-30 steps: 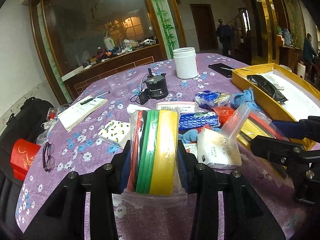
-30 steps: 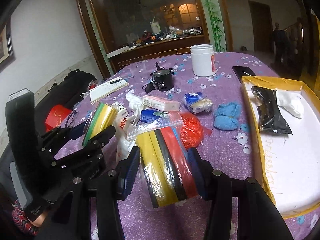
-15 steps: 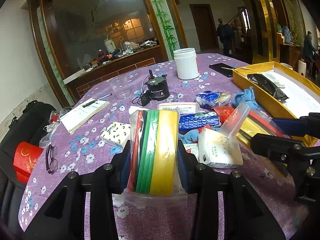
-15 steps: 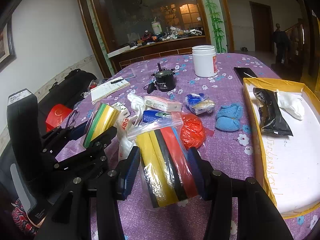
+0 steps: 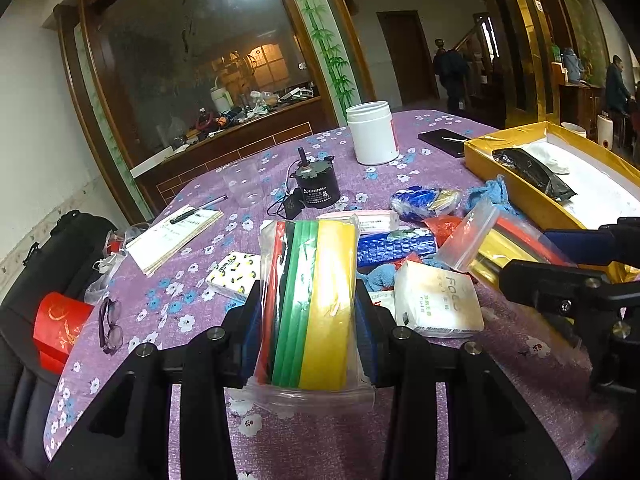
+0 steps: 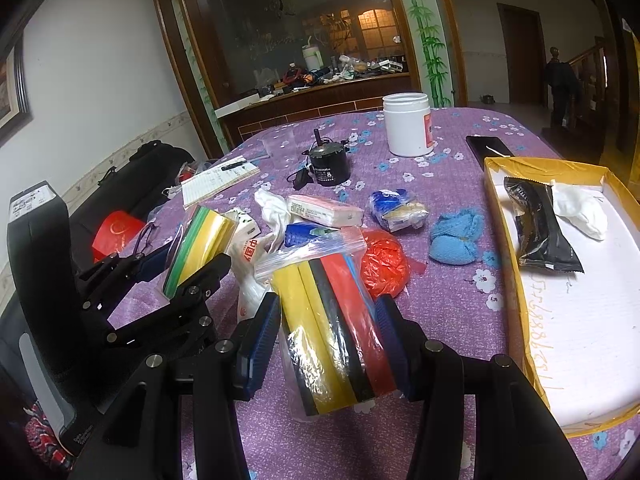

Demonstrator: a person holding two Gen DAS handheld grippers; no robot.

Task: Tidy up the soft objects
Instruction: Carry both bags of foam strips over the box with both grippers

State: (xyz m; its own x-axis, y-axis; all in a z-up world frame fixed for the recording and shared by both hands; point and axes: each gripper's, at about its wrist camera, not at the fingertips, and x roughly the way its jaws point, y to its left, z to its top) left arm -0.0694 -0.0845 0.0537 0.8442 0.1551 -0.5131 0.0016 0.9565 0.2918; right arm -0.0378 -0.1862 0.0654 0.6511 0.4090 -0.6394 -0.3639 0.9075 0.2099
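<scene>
My left gripper (image 5: 306, 304) is shut on a clear zip bag of red, green and yellow foam strips (image 5: 320, 280), held upright just above the purple flowered tablecloth. The right wrist view shows that bag (image 6: 204, 240) at the left. My right gripper (image 6: 327, 308) is shut on a second zip bag with yellow, black and red strips (image 6: 320, 360), tilted to the left. To its right lies the open yellow box (image 6: 500, 216), which holds a black packet (image 6: 540, 228) and a white soft wad (image 6: 580, 212).
Between the grippers and the far edge lie a blue cloth (image 6: 456, 236), a crumpled red bag (image 6: 384, 264), tissue packs (image 5: 440, 300), a blue wrapped bundle (image 6: 396, 208), a black motor (image 6: 330, 164), a white jar (image 6: 408, 124), a phone (image 6: 488, 148), a notepad (image 6: 220, 180) and glasses (image 5: 110, 324).
</scene>
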